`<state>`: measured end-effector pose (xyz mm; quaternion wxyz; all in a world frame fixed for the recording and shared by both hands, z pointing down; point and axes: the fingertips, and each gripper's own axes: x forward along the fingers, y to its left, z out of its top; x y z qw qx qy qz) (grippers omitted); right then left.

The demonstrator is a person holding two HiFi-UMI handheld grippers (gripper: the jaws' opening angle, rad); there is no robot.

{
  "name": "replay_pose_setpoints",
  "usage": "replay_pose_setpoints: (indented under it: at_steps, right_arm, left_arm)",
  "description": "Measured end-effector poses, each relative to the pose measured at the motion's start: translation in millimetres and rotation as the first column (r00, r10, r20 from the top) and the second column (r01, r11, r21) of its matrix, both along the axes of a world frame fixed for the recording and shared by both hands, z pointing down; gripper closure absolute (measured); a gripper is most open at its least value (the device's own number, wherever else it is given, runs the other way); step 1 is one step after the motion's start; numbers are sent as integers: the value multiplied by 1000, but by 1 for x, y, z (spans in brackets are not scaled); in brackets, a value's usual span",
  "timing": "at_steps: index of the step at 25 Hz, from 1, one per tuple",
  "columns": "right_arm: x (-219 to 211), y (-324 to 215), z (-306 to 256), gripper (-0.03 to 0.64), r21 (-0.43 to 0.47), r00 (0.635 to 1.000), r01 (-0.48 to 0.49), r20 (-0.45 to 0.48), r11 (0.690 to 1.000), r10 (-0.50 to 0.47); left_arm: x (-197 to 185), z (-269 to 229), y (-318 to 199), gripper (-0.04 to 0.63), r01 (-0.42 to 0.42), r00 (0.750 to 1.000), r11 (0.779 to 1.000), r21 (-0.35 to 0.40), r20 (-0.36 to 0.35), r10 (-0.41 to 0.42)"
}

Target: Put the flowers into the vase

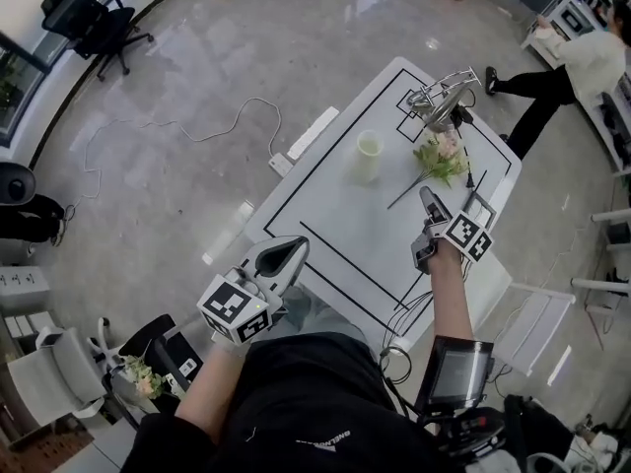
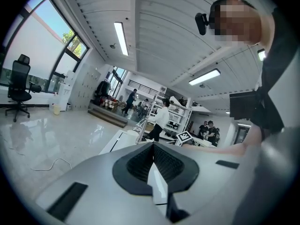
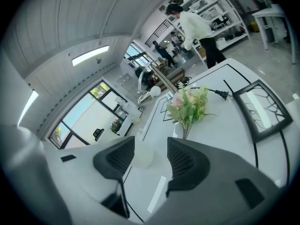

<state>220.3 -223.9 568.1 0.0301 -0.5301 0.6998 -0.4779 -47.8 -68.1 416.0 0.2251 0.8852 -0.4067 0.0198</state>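
Note:
A bunch of pale pink flowers with green leaves (image 1: 441, 158) lies on the white table (image 1: 335, 215), its stem pointing toward me. A pale, empty vase (image 1: 368, 153) stands upright to its left. My right gripper (image 1: 428, 197) hovers just short of the stem end, open, with nothing between its jaws. In the right gripper view the flowers (image 3: 190, 105) lie ahead and the vase (image 3: 142, 156) shows through the gap of the gripper (image 3: 151, 156). My left gripper (image 1: 299, 247) is shut and empty over the table's near left corner; its own view shows the gripper (image 2: 153, 161) with jaws together.
A metal wire stand (image 1: 439, 97) sits at the table's far end behind the flowers. A black plug and cable (image 1: 468, 175) and a black frame (image 3: 262, 109) lie to the flowers' right. A person (image 1: 582, 67) stands beyond the table. White chair (image 1: 532, 318) at right.

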Motion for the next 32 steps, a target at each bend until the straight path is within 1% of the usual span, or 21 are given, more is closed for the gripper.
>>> replay_pose_setpoints:
  at_steps: [5,8,11,13,16,21,24,25,26,28,32]
  right_arm:
    - [18,-30,39,372,-120,996,-54,-81,991,44]
    - [30,-46,66,361,-190,989,-80,-141,979,53]
    - [36,-59,89,360,-248,980,-86,-197,965,36]
    - [38,-69,102,360,-275,975,-90,-219,957,29]
    - [36,-81,119,360,-306,973,-87,-230,948,15]
    - [39,-88,135,367,-363,965,-104,-261,926,6]
    - [37,-88,137,368,-388,952,-87,-305,918,-39]
    - [38,-87,139,379,-397,941,-82,-334,914,-61]
    - [40,-86,140,408,-404,928,-85,-365,911,-76]
    - [46,-85,142,487,-408,909,-106,-409,907,-77]
    - [52,-82,143,522,-405,914,-126,-403,906,-53]
  left_arm:
    - [-9,-1,-5,591,-1,1000,1000,1,13,1]
    - [-11,2,-6,591,-3,1000,1000,-5,23,3]
    - [-14,6,-3,591,-1,1000,1000,-17,26,1]
    - [-18,9,-3,591,7,1000,1000,-25,26,-6]
    - [-23,14,-3,591,21,999,999,-37,28,-19]
    - [-29,19,-1,591,45,998,998,-50,35,-44]
    - [-34,23,0,591,66,997,996,-61,36,-63]
    - [-35,24,0,591,70,997,996,-63,36,-67]
    - [-36,25,0,591,73,997,995,-64,35,-70]
    - [-35,24,-1,591,75,997,995,-64,34,-73]
    - [-34,25,1,591,76,997,995,-67,37,-73]
